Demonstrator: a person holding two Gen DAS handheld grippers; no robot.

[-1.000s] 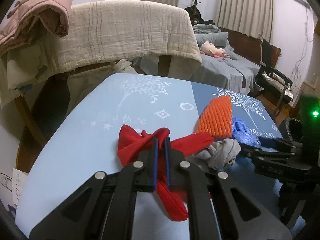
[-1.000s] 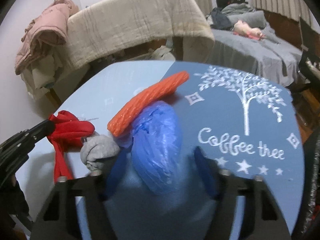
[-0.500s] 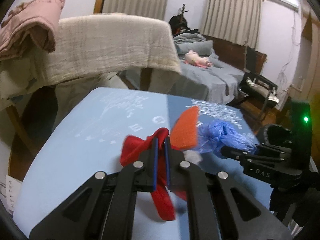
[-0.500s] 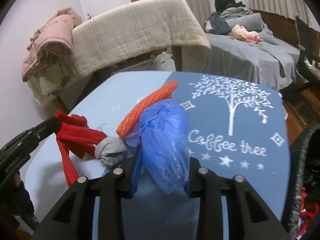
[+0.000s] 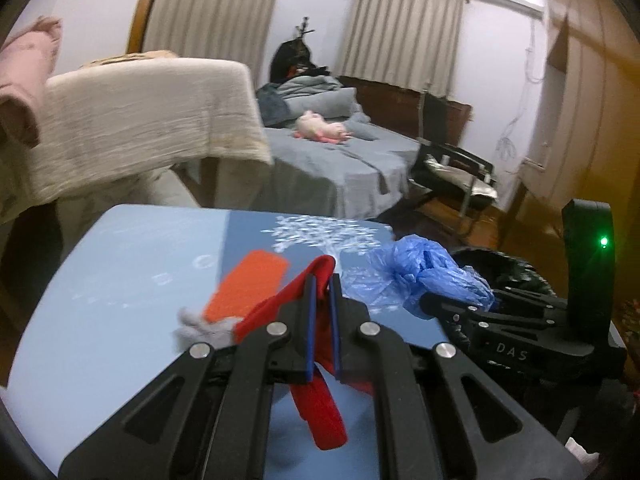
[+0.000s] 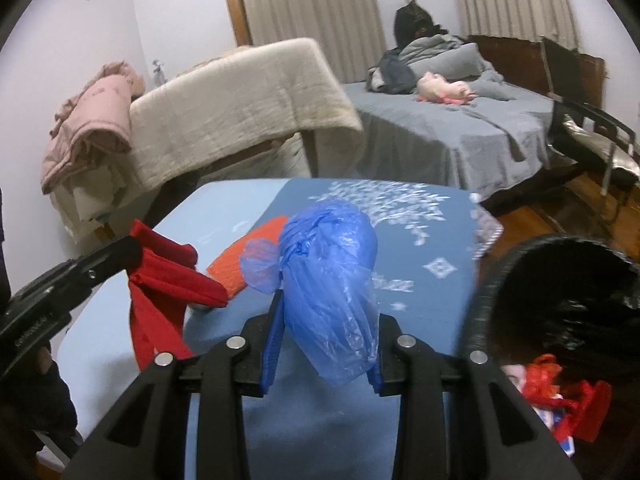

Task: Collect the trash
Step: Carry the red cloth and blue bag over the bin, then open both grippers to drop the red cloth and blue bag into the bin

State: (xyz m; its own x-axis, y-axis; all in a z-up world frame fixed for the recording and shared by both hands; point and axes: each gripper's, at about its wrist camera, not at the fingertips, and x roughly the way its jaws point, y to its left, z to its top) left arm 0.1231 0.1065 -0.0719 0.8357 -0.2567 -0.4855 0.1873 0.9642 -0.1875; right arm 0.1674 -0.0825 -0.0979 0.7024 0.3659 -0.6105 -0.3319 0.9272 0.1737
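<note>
Trash lifted clear of the table, bin alongside

Cloth and plastic are carried in separate grips, one piece to each hand. A red fabric strip (image 5: 320,412), soft and ribbed, is pinched between the nearly closed fingers of the left gripper (image 5: 321,312) and hangs limp beneath them. A crumpled blue plastic bag (image 6: 328,280), thin and translucent, is squeezed between the fingers of the right gripper (image 6: 320,344), set narrow around its bulk. Both are held above the blue printed table (image 6: 432,232), probably for transfer to the black-lined bin (image 6: 560,280) at its right edge. An orange textured sponge (image 5: 248,284) and a grey wad (image 5: 204,326) are left lying on the table.
</note>
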